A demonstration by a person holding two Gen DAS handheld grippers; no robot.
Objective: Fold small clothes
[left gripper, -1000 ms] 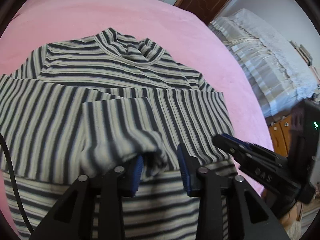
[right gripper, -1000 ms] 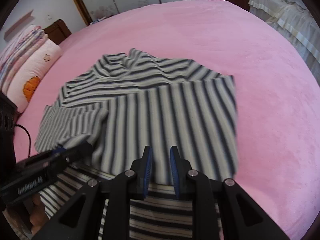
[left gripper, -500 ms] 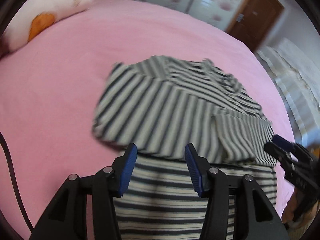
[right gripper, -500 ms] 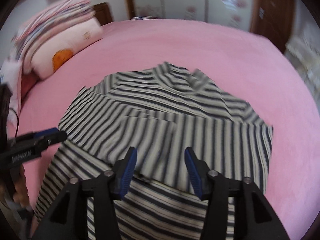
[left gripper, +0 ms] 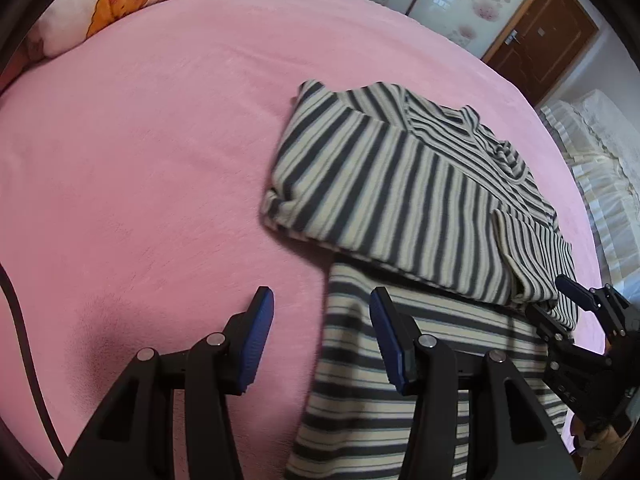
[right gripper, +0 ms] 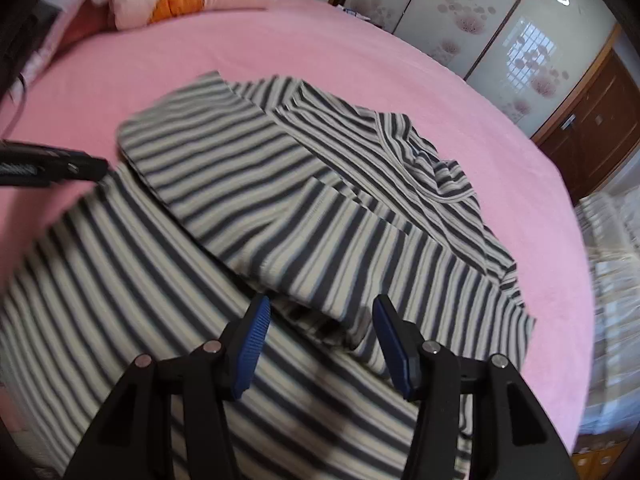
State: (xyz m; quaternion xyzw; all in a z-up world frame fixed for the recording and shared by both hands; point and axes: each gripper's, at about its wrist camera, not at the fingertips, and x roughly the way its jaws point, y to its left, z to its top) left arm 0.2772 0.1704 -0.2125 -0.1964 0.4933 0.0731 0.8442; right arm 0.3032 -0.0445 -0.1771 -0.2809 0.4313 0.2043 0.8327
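Bottom hem of the striped shirt [left gripper: 400, 392] runs off the lower edge in both views, partly tucked behind the gripper bodies, so no idea where it ends. In the right wrist view the near-left part of the shirt [right gripper: 100, 280] is smeared with motion blur. The folded-over sleeves cover the chest. The pillow [left gripper: 132, 0] at the far-left corner of the bed [left gripper: 140, 160] is cropped. The left gripper [right gripper: 52, 166] only pokes in from the left edge, blurry.
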